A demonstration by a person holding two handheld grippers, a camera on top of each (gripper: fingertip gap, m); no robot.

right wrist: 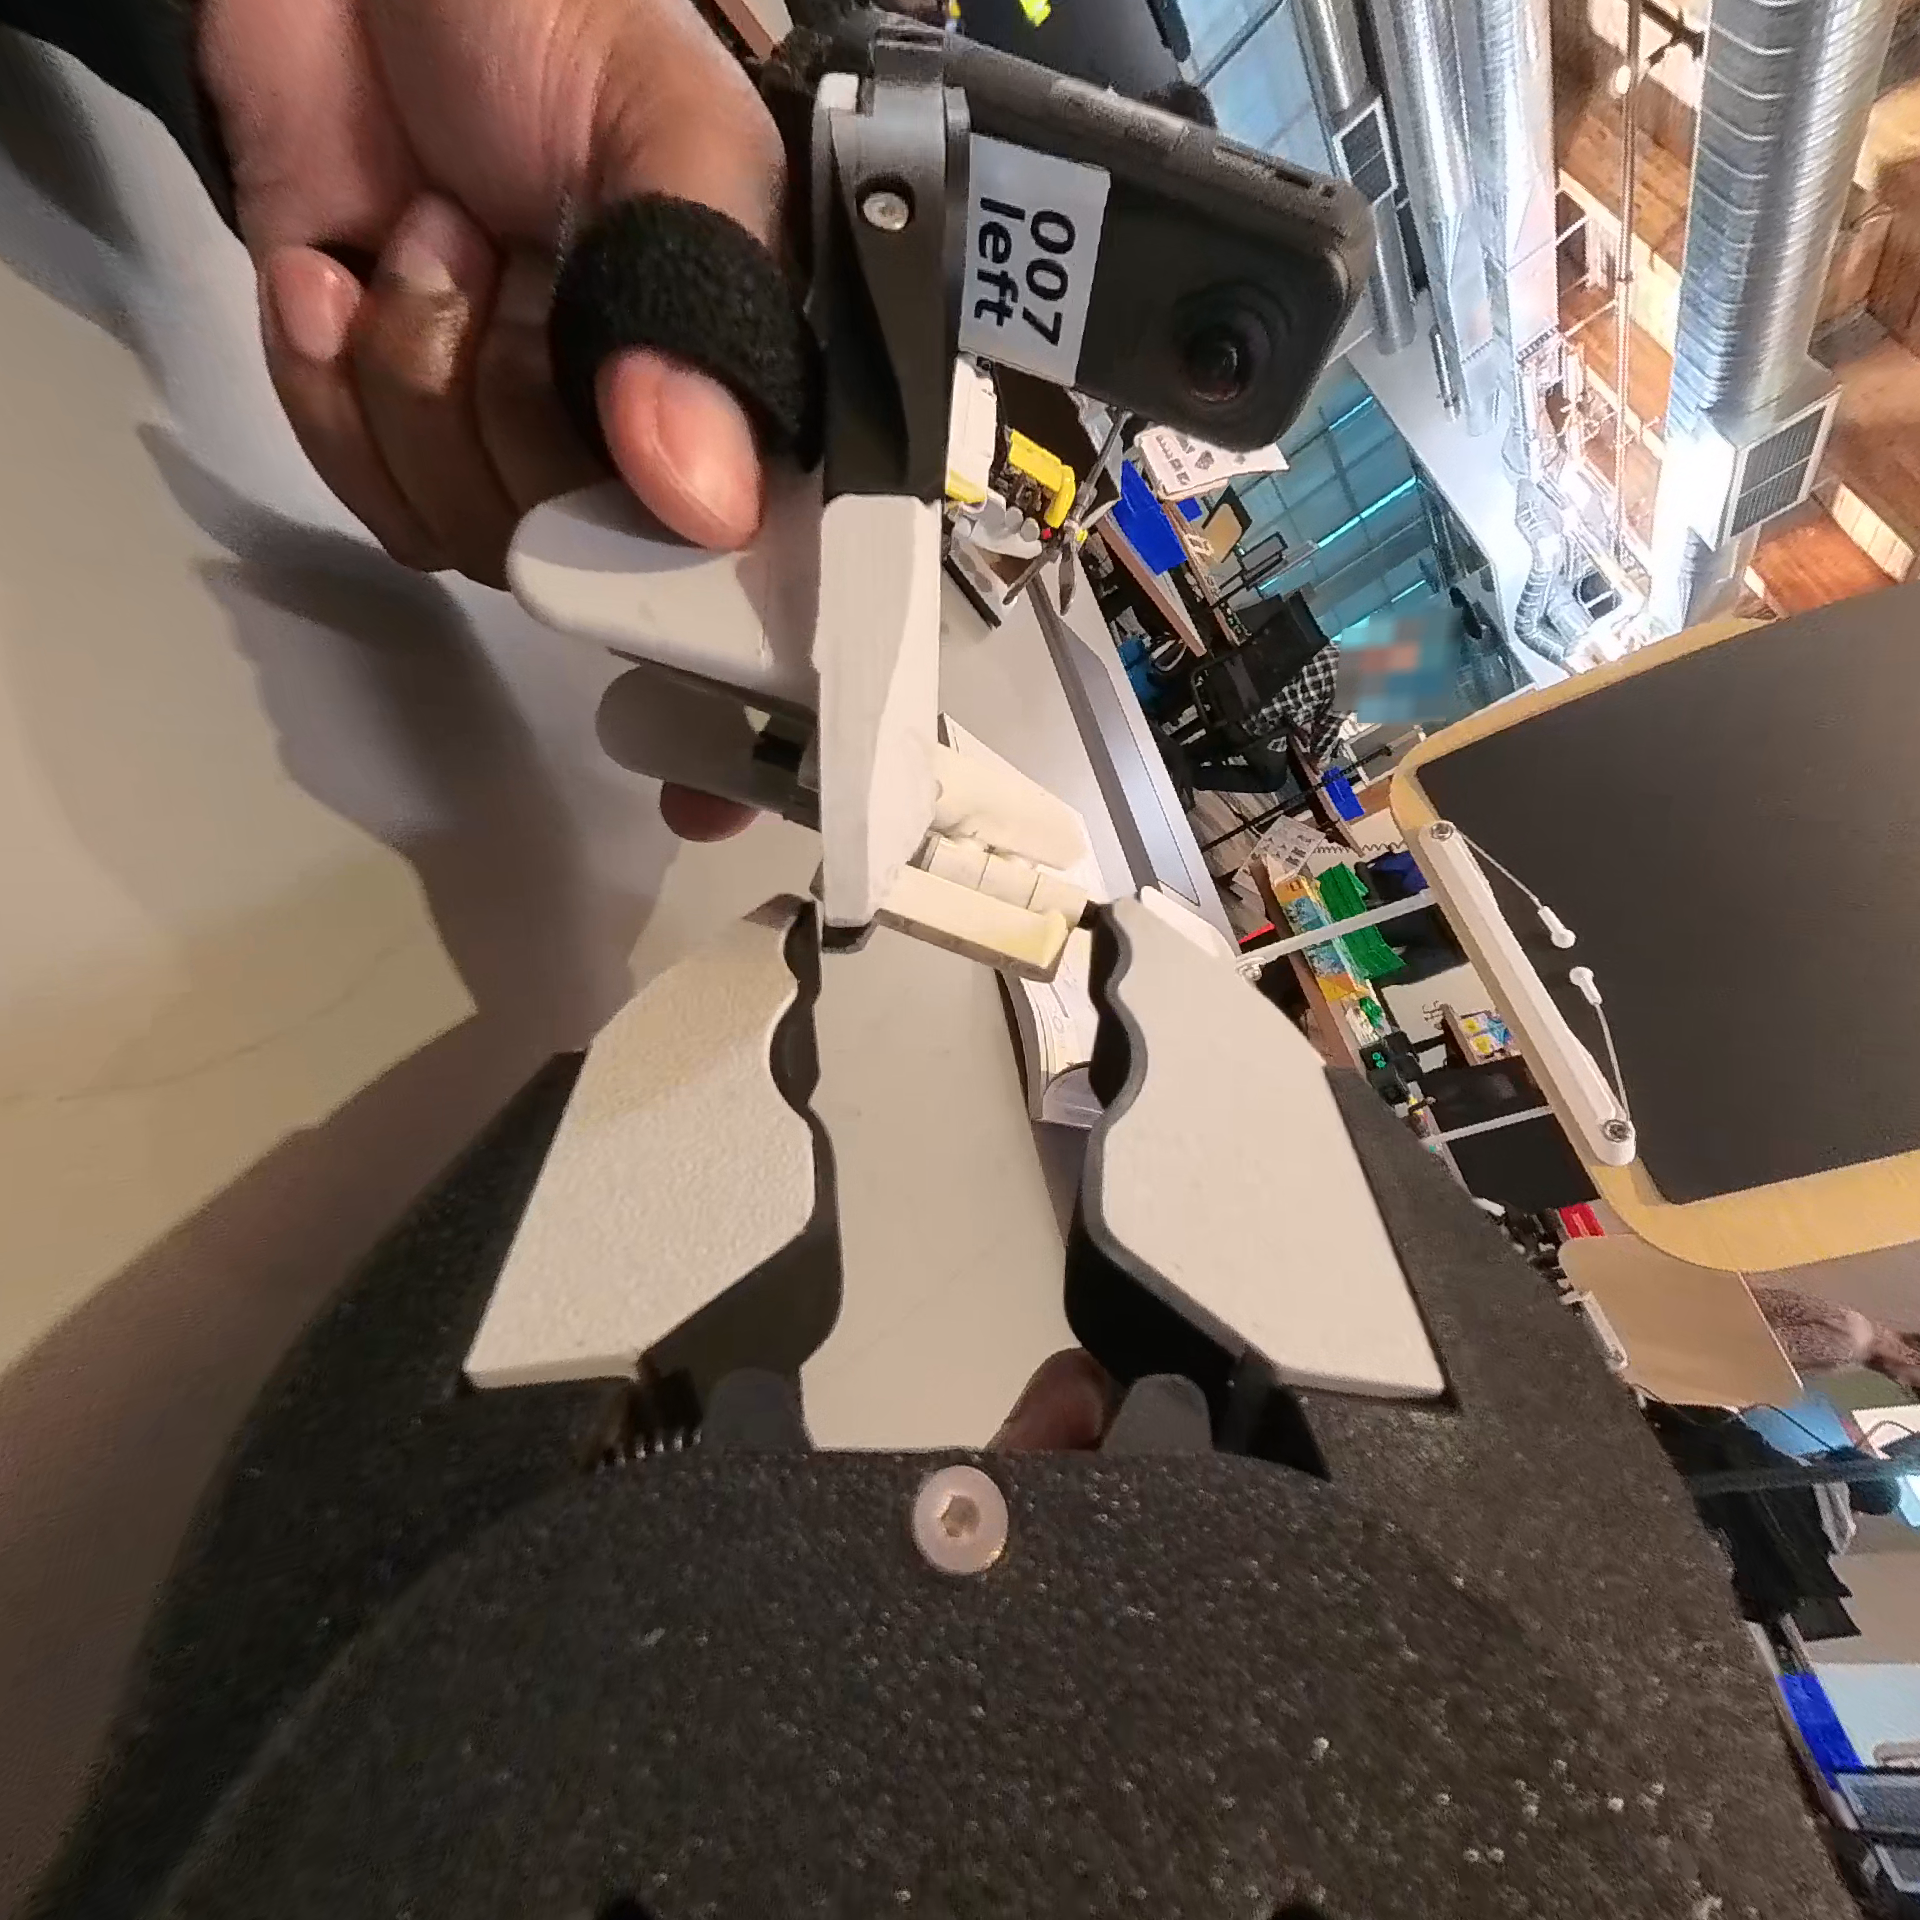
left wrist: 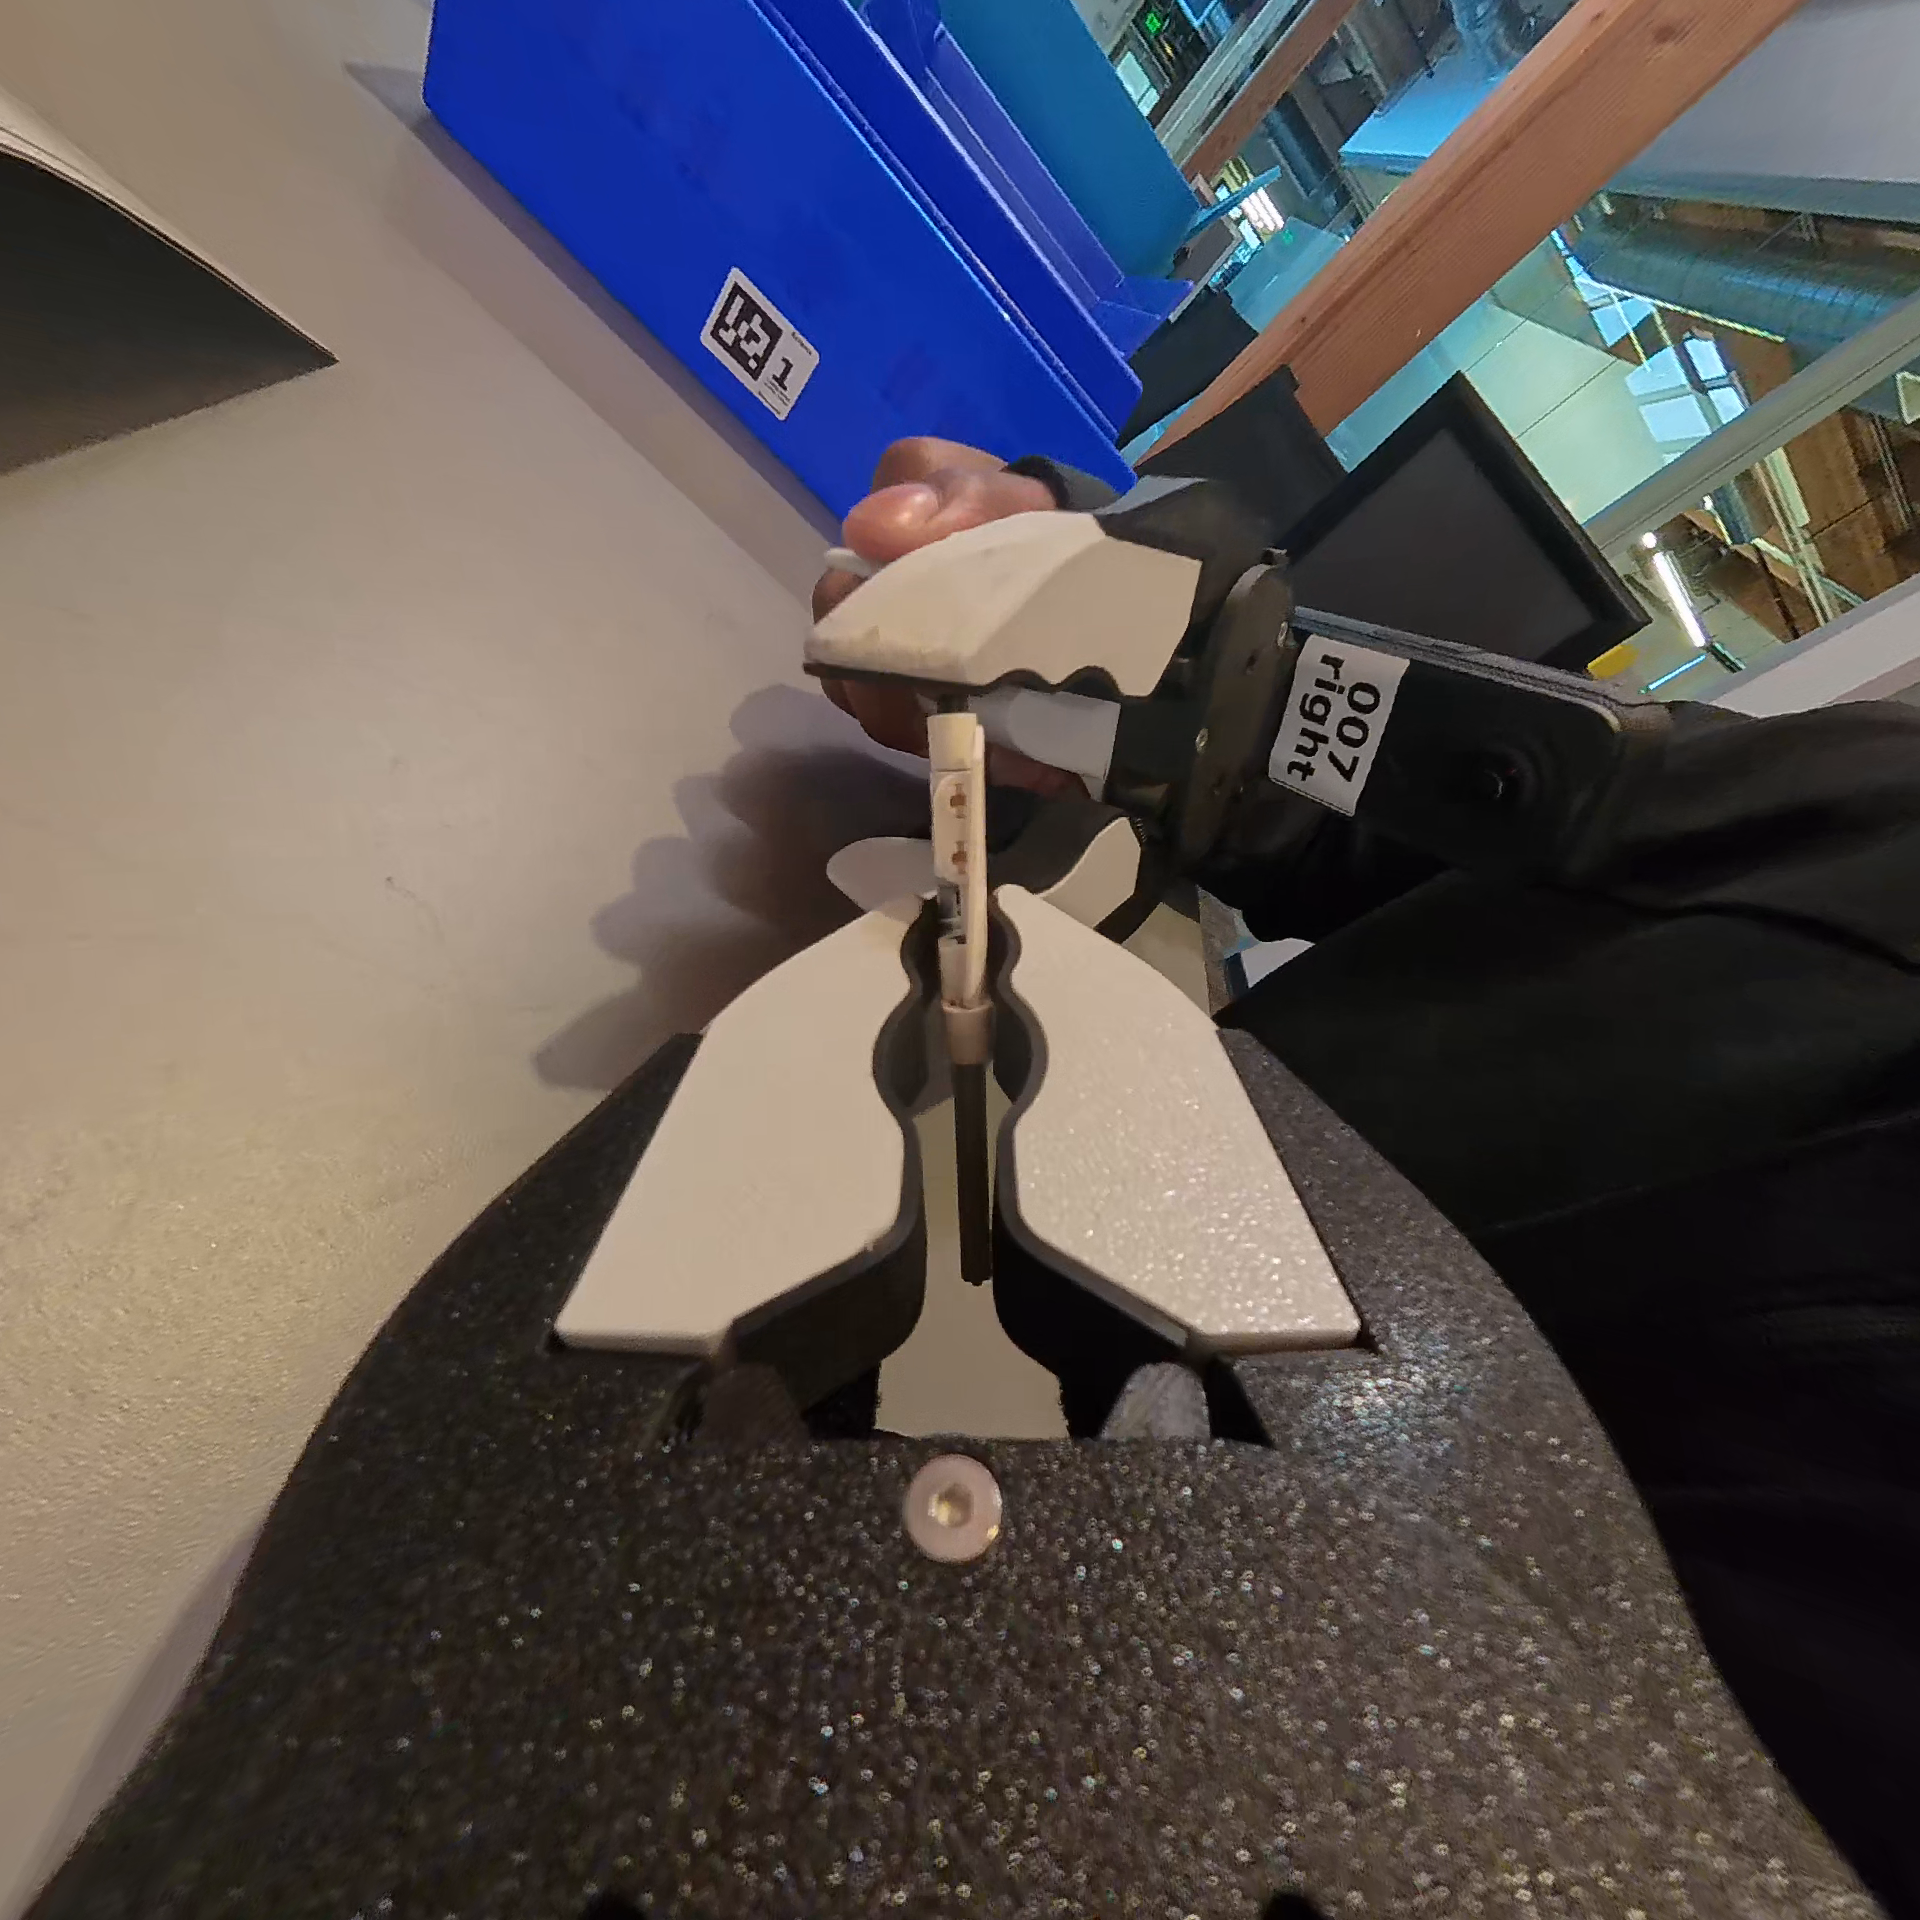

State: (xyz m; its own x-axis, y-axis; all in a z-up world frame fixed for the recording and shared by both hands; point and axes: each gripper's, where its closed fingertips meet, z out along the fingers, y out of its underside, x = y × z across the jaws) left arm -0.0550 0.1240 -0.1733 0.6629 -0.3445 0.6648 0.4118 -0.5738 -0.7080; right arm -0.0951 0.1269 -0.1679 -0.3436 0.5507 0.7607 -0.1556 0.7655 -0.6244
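Workshop clutter is showing beyond the pale grey worktop [left wrist: 312, 727], where the left gripper [left wrist: 961, 935] is clenching its jaws on a slim white hinged plastic piece with a black stem [left wrist: 961, 831] while the right gripper [right wrist: 956, 935] is bracketing its far end, jaws spread, contact unconfirmed.

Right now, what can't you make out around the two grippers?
- Left wrist view: white hinged part, lower end hidden between fingers of left gripper.
- Right wrist view: left gripper's finger covers the part's near end; contact of right gripper unclear.
- Left wrist view: blue bin cut off by top edge.
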